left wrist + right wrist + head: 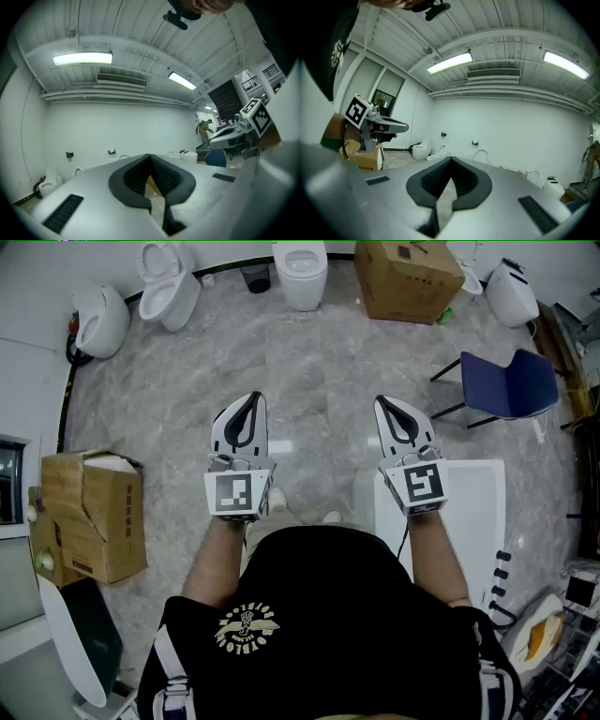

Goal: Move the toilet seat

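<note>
1. Left gripper (249,404): the jaws are together with nothing between them. It hangs above the grey floor (309,362), touching nothing.
2. Right gripper (387,407): the jaws are together and empty, touching nothing.
3. Toilet seat (301,259): it sits on the white toilet (305,289) at top centre of the head view, well apart from both grippers.
4. The seat appears to lie flat on the bowl. Its long axis runs top to bottom of the frame, front end toward the lower edge.

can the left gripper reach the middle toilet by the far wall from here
Probably not yet: the left gripper, shut, is well short of the middle toilet. Only bare floor lies between.
</note>
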Available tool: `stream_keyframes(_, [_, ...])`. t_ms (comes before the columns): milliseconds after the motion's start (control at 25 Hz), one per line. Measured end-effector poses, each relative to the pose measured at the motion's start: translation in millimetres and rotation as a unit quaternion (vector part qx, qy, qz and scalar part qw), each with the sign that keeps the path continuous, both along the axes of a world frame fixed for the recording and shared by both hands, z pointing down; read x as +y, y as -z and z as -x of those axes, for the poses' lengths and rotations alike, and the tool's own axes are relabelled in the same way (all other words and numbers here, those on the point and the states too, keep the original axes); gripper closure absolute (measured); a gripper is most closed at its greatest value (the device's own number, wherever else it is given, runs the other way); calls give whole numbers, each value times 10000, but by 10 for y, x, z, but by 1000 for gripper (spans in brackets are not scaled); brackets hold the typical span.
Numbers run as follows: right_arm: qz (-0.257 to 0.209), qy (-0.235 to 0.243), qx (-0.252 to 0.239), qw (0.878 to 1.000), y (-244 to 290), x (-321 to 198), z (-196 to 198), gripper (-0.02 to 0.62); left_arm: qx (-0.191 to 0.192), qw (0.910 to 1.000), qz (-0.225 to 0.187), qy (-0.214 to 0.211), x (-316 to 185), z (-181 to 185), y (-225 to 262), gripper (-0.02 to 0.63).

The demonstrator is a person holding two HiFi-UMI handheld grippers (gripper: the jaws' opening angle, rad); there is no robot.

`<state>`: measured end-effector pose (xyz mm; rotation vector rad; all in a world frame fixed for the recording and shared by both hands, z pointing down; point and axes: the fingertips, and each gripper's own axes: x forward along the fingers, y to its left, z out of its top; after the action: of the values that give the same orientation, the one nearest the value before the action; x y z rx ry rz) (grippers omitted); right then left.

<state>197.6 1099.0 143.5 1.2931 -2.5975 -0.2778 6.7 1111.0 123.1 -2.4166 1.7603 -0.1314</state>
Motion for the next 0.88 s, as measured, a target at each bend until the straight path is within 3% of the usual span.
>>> stream_keyframes(280, [37,179,-185,9997,-10,81,-146,566,-124,9995,-267,91,168,-252,142,581])
stream_keyframes(560, [-56,129,-502,9986,-51,-69,-44,560,-286,9991,-65,289,89,-6,-11,580])
stream_keyframes(600, [-16,140,-498,9987,-84,-128,-15,523,-282,9991,-19,314,36,37,-51,580])
stream_keyframes(640, [42,160,-486,9987,-124,-195,13,435,-251,9991,20,328,-30,73,-90,580])
stream_keyframes(680, [109,174,-464,9987,-168,-264,36,390,-196,9993,63,306,-106,96,-129,570])
stream_keyframes(760, [286,143,-379,9988,-268,-396,59,374,-87,9997,163,170,-279,109,-205,409])
stream_keyframes(800, [348,115,-353,9987,-304,-466,67,370,-92,9997,201,119,-374,118,-239,363])
stream_keyframes(880, [343,64,-368,9987,-322,-640,100,356,-210,9992,308,107,-583,163,-321,337])
